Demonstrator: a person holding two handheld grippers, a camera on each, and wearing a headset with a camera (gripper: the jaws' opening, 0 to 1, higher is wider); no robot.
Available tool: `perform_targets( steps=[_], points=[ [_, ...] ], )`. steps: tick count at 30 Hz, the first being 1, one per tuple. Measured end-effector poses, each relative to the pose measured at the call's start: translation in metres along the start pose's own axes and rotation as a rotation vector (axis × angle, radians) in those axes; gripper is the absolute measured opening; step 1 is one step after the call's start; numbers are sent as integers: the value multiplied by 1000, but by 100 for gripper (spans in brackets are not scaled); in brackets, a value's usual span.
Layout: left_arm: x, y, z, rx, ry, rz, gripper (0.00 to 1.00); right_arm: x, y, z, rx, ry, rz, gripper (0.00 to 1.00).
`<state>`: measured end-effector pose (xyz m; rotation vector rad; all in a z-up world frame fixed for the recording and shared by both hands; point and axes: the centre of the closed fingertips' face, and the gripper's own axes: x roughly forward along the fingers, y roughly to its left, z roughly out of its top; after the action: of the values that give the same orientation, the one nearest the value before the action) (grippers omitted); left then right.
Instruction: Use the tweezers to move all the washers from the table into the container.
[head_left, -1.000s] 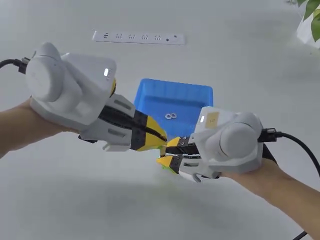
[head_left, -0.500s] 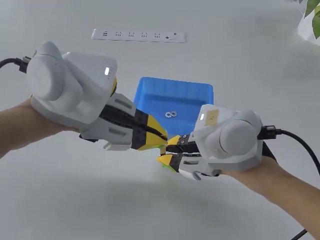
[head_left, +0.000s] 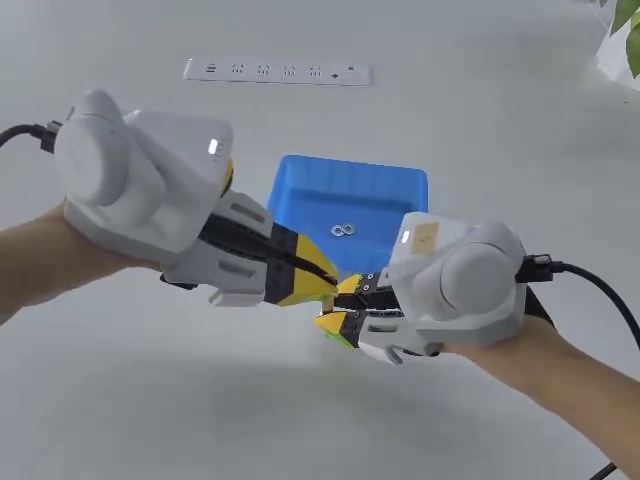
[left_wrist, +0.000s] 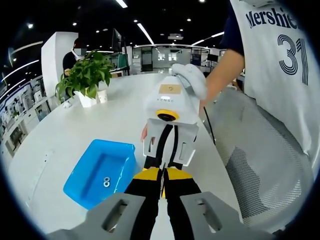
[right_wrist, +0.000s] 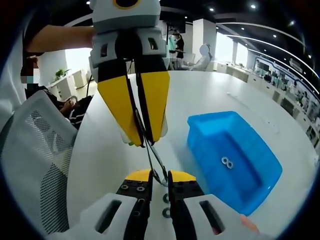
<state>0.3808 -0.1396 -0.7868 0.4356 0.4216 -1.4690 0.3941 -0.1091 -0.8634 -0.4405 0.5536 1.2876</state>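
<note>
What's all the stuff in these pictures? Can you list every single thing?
container: one, blue, on the table behind the grippers
washers: two, silvery, side by side inside the container
small rings: two, dark, on the table by the right gripper's jaws; probably washers
tweezers: one, thin metal, tips reaching between the right gripper's jaws
power strip: one, white, far side of the table
plant: one, green, white pot, on the table
mesh chair: one, pale, beside the table
table: one, white
left gripper: one, white with yellow jaws, shut on the tweezers
right gripper: one, white with yellow jaws, facing the left gripper
hands: two, each holding a gripper
</note>
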Motion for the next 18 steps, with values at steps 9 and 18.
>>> perform_targets(
  steps=[9, 18],
  points=[
    [-1, 1, -1, -11, -3, 0, 6, 1, 0, 0, 23, -2, 4, 12],
    [-1, 2, 0, -7, 3, -1, 6, 0, 0, 0, 28, 3, 4, 12]
  ],
)
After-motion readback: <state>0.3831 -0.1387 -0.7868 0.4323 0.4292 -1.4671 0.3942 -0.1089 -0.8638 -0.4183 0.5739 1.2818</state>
